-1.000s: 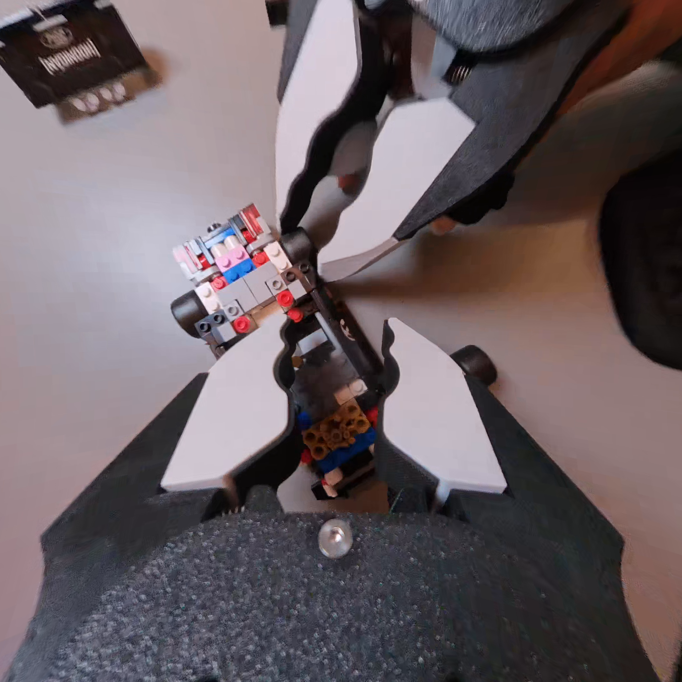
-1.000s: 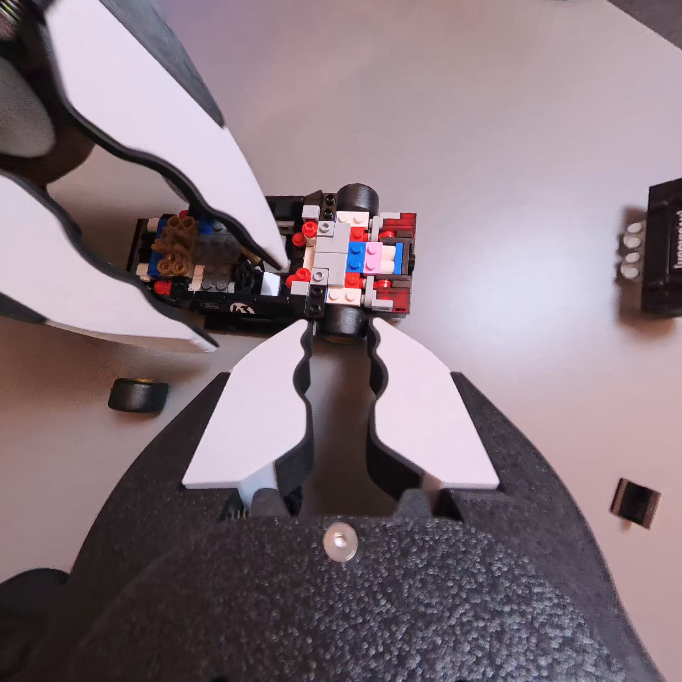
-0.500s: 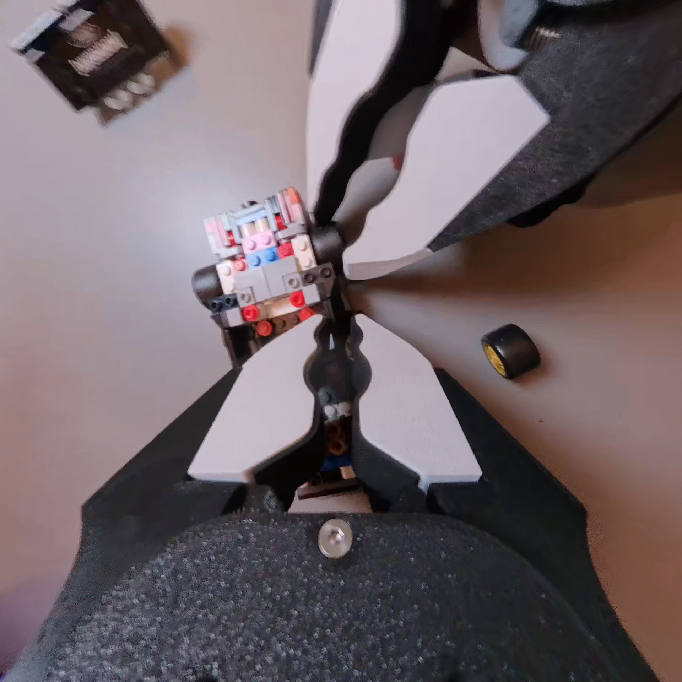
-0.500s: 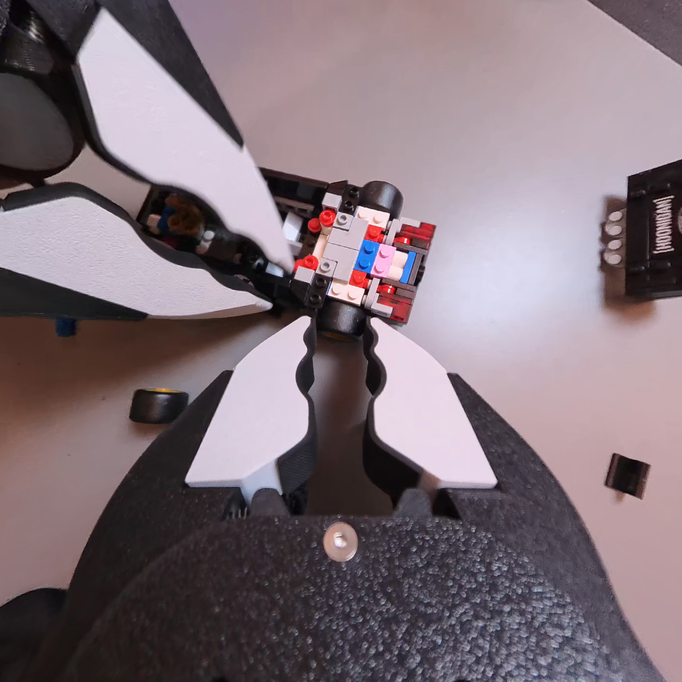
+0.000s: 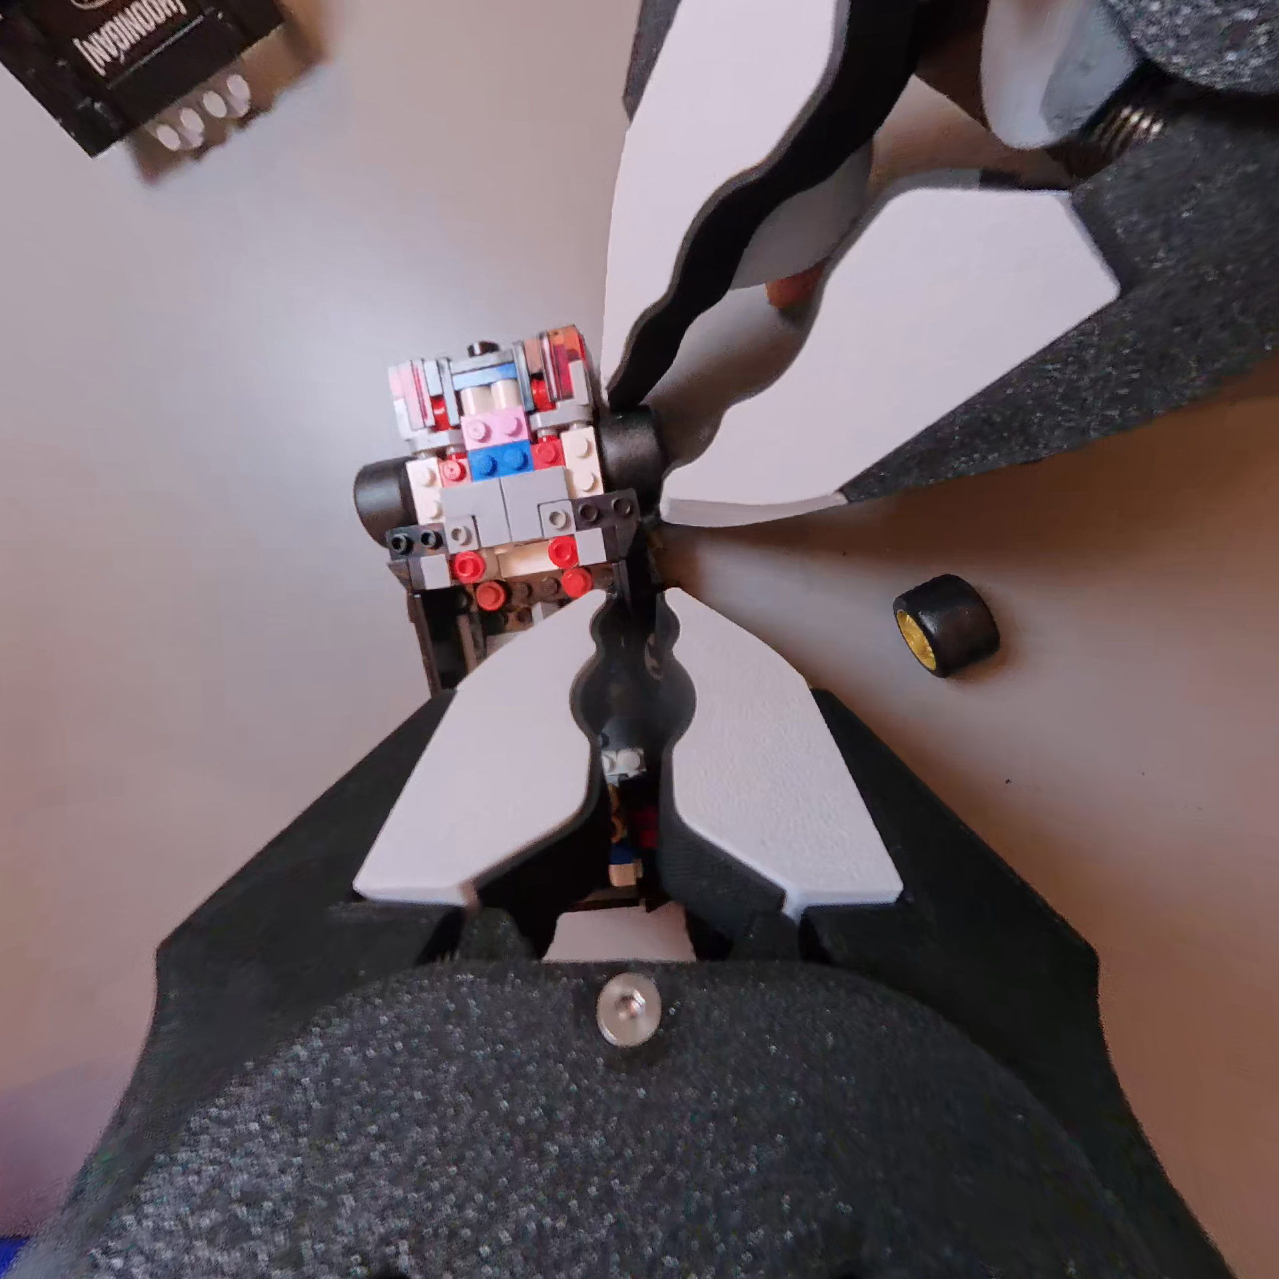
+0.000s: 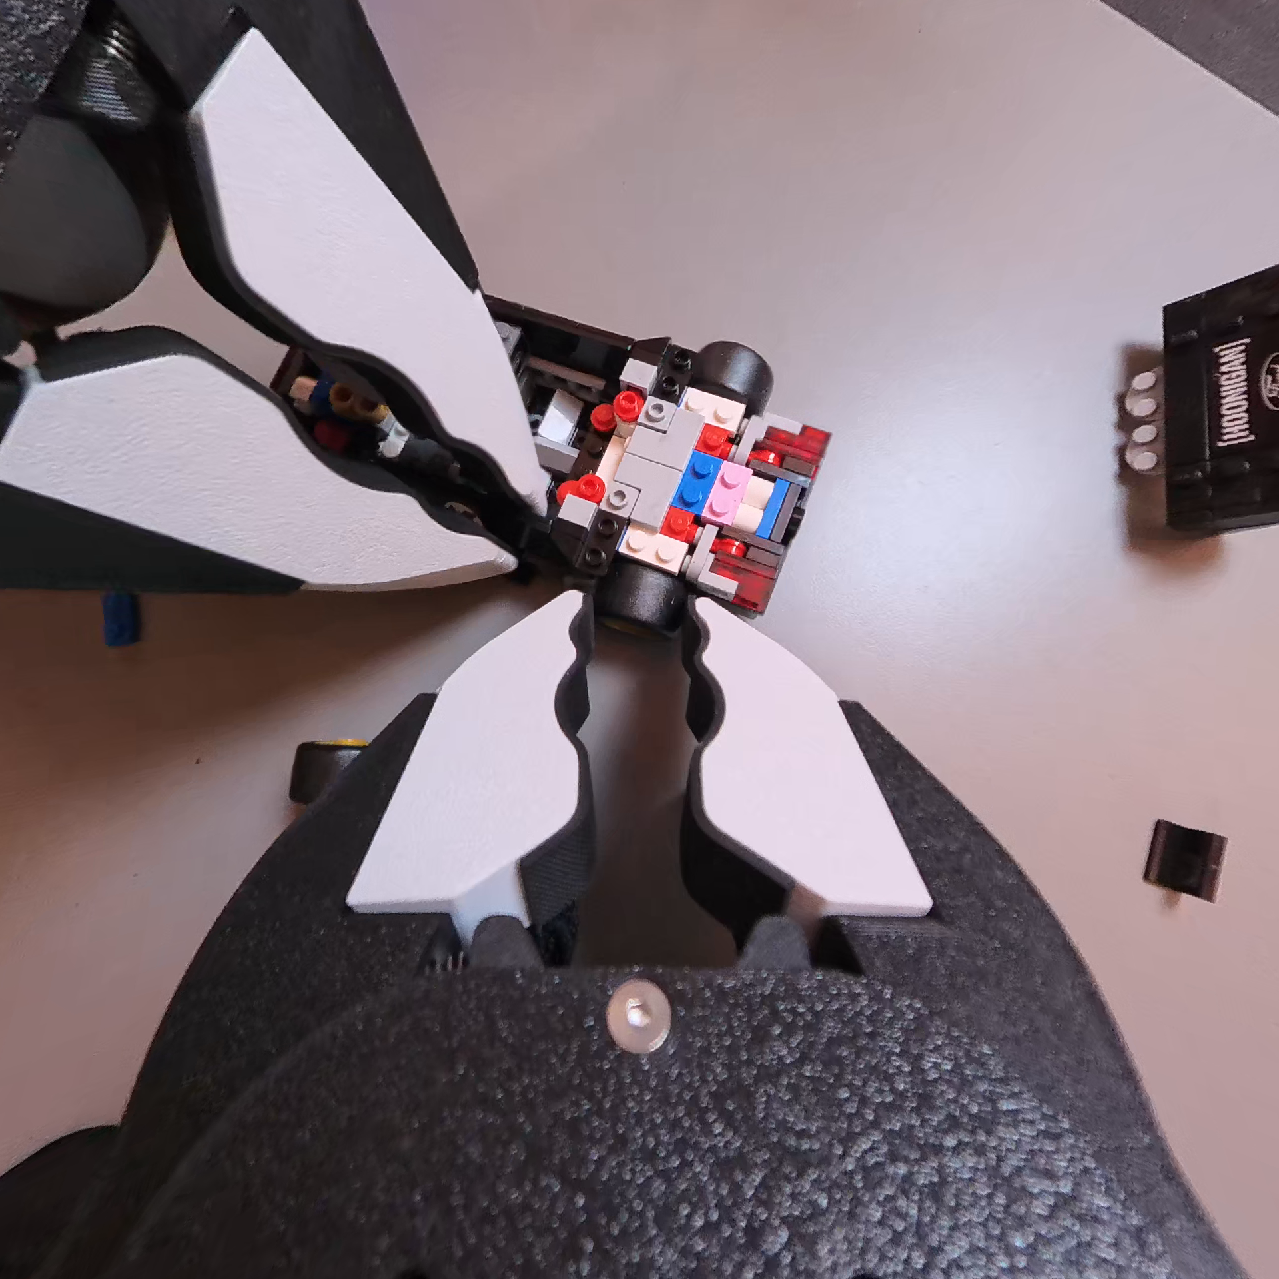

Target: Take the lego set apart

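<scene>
In the right wrist view the left tool (image 6: 536, 533) reaches in from the upper left, its two white fingers (image 6: 332, 228) slanting down toward the middle of the frame. They are clenched on the black front half of the lego car (image 6: 685, 477), one finger on each long side, tips nearly meeting at the cabin. A small blue piece (image 6: 119, 618) lies on the bench (image 6: 900, 207) just below that tool. A loose black wheel (image 6: 320, 769) with a yellow hub sits near the right tool's left shoulder, partly hidden by it.

The car lies at a slant in the centre of the bench, its studded rear of grey, white, red, blue and pink bricks pointing right. The right tool (image 6: 633, 609) comes up from the bottom edge, pointing straight at the car's near rear wheel (image 6: 640, 599). Its fingers bracket that wheel at their tips with a wide gap behind; whether they press it I cannot tell.

Farther right, a small black piece (image 6: 1185, 859) lies alone, and a black plate (image 6: 1221, 408) with white studs rests near the right edge.

In the left wrist view the left tool (image 5: 633, 602) points forward along the car (image 5: 498, 484), the chassis pinched in its narrow slot, while the right tool (image 5: 640, 450) descends from the upper right to the rear wheel (image 5: 631, 446). The loose wheel (image 5: 947, 624) lies well apart to the right.
</scene>
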Motion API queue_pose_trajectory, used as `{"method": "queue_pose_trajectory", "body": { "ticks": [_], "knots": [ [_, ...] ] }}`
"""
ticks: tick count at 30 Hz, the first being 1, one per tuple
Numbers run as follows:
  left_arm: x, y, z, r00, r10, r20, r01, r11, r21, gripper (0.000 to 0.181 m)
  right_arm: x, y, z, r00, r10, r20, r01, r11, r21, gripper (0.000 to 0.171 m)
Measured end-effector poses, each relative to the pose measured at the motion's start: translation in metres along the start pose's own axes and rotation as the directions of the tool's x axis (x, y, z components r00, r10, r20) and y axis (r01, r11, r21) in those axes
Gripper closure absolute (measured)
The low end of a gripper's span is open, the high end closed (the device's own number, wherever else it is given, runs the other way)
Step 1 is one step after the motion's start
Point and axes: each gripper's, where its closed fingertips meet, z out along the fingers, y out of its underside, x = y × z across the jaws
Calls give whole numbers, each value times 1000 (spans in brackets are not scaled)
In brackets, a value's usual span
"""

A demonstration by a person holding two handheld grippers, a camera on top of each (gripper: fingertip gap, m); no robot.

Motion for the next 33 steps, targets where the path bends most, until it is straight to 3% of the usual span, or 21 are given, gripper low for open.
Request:
{"method": "queue_pose_trajectory", "body": {
  "ticks": [15,33],
  "knots": [
    [1,-2,2,1000,-3,-31,2,1000,-20,171,-2,6,-5,996,91,-17,-92,996,-12,146],
    [6,-6,3,995,22,-96,-24,999,-21,171,-5,15,-12,967,204,-152,-203,979,24,147]
  ]
}}
